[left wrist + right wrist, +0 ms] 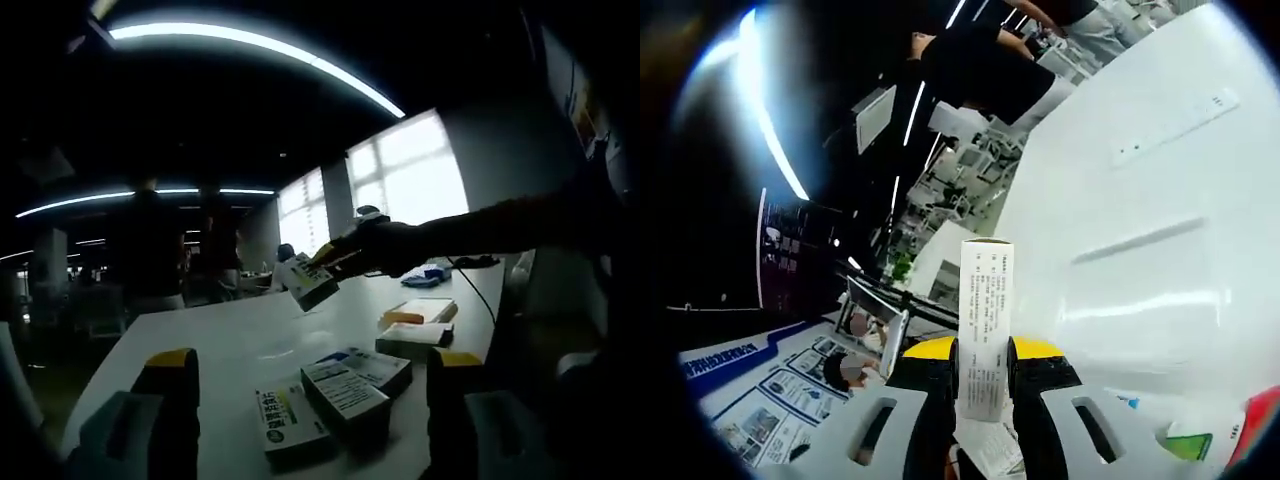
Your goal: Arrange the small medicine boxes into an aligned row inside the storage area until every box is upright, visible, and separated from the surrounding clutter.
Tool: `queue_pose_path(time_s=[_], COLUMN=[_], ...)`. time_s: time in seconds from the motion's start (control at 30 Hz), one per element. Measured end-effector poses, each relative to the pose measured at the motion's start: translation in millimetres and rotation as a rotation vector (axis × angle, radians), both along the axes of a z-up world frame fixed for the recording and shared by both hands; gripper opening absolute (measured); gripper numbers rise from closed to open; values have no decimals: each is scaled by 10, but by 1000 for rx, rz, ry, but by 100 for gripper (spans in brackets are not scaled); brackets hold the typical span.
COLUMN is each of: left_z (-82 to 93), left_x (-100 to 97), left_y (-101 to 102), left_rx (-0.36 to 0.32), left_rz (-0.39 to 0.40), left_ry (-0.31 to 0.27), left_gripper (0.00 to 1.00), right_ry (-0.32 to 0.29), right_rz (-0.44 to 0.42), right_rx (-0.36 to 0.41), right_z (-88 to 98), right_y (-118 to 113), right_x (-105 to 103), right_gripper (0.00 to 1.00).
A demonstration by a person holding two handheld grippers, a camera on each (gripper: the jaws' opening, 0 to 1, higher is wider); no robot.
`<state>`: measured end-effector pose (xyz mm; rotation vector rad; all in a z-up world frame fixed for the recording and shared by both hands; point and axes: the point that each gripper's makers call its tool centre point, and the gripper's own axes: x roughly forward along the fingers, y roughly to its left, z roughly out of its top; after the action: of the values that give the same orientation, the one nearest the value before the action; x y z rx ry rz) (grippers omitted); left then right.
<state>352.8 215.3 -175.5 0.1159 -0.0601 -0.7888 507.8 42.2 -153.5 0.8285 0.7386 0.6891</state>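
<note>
In the left gripper view my left gripper (315,400) stands open over the white table (230,335), its yellow-tipped jaws either side of three medicine boxes lying flat: a white one (288,423), a dark-sided one (346,393) and a blue-edged one (375,366). Further back lie two more boxes (418,322), one with an orange edge. Above the table the right gripper (335,262) comes in from the right, carrying a small box (307,281) in the air. In the right gripper view my right gripper (983,375) is shut on that white printed medicine box (984,325), held upright between the jaws.
Two people (150,250) stand beyond the table's far left end. A blue object (425,275) and a cable (480,285) lie far back on the table. Bright windows (405,180) face me. In the right gripper view, posters (770,385) show at lower left and a person (990,60) stands at the table.
</note>
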Motion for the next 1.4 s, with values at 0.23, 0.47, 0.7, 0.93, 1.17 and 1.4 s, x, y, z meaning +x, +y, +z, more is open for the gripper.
queue_pose_path(time_s=[0.23, 0.47, 0.7, 0.93, 1.17, 1.4], left_z=[-22, -31, -76, -122, -86, -107], left_x=[-10, -6, 2, -13, -16, -16], left_y=[21, 52, 38, 1, -6, -6], left_rx=[1, -5, -16, -7, -6, -7], left_rz=[5, 9, 5, 2, -3, -2], left_ry=[1, 1, 9, 9, 2, 6], left_gripper=[94, 94, 94, 94, 94, 94], right_ry=[16, 24, 31, 37, 44, 66], right_rz=[-55, -69, -77, -100, -85, -67], right_rx=[-9, -29, -80, -86, -178, -245], right_z=[-140, -180, -263, -252, -337, -455], right_y=[-60, -8, 29, 82, 118, 207], right_x=[248, 334, 493, 624, 628, 573], right_gripper=[17, 17, 17, 17, 17, 17])
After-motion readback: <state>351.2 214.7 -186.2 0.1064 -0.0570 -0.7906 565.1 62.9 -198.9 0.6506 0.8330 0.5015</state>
